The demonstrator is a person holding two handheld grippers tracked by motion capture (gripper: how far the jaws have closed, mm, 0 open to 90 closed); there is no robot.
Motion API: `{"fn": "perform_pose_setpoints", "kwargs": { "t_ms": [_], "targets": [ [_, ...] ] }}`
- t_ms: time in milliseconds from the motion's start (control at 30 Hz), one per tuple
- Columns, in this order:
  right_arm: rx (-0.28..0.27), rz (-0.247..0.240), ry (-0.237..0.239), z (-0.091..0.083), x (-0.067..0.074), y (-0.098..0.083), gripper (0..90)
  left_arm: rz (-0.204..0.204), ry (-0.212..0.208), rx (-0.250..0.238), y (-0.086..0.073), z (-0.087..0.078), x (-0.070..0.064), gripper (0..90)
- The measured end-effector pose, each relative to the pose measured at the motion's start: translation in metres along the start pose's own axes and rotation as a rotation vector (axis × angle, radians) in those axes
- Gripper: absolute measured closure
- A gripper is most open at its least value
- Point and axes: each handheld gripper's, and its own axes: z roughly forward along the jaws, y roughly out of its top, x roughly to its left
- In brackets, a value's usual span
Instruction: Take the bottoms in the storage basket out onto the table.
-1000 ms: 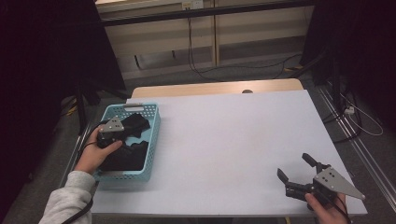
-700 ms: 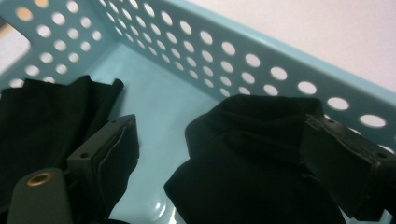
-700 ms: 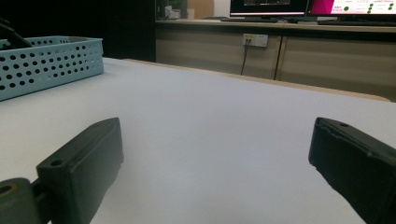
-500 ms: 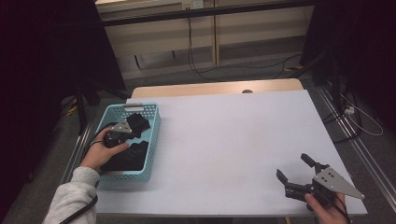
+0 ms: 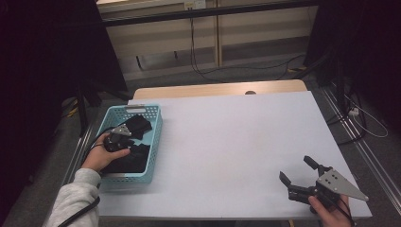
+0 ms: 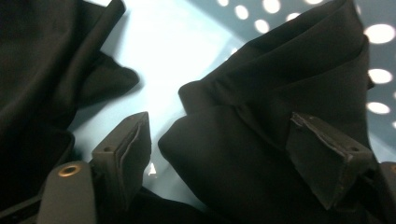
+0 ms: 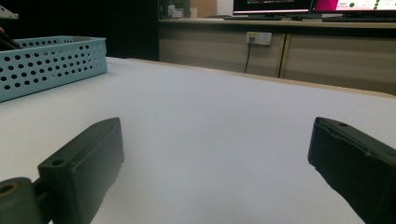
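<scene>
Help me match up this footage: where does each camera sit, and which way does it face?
High view: above the person's side, looking forward and down on the table; both hands show.
Left gripper view: inside the basket, jaws closing round black cloth.
Right gripper view: low, facing across the table; open jaws.
Shared: the basket.

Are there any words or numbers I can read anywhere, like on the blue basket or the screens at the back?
None can be read.
Screens: bright lines, too small and blurred.
Wall socket: no readable mark.
Basket: plain, no label.
</scene>
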Motion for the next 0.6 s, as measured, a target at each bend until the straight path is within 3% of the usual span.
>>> {"fn": "perform_pose_setpoints", "kwargs": {
  "t_ms": [33,133,233,267,300,367,400,433,500,600],
  "targets": [
    [0.001,0.002,0.002,0.000,0.000,0.000,3.4,-0.033,-0.018,0.009,-0.001,0.003,0.002,22.6],
    [0.000,0.005,0.005,0.000,0.000,-0.001,3.4,-0.057,-0.030,0.022,-0.001,0.004,0.003,23.5],
    [0.008,0.008,0.004,0.000,0.000,-0.002,3.6,-0.085,-0.034,0.031,0.001,0.003,0.004,37.3],
    [0.004,0.007,0.004,0.001,0.000,-0.002,3.6,-0.116,-0.045,0.034,0.002,0.003,0.003,41.7],
    [0.004,0.006,0.002,0.000,0.000,-0.002,3.6,-0.121,-0.064,0.033,0.003,0.003,0.003,47.5],
    [0.010,0.004,-0.013,0.000,-0.001,-0.001,3.9,-0.119,-0.063,0.032,0.004,0.004,0.002,58.2],
    [0.010,0.004,-0.013,0.000,-0.001,-0.001,3.9,-0.119,-0.063,0.032,0.004,0.004,0.002,68.7],
    [0.004,0.019,-0.013,-0.001,-0.001,-0.001,4.0,-0.100,-0.050,0.048,0.006,0.006,0.001,74.3],
    [0.006,0.018,-0.016,-0.001,-0.002,-0.002,3.9,-0.080,-0.065,0.055,0.009,0.006,0.001,79.1],
    [0.004,0.016,-0.015,-0.001,-0.002,-0.001,4.0,-0.077,-0.053,0.065,0.013,0.006,0.000,82.4]
  ]
}}
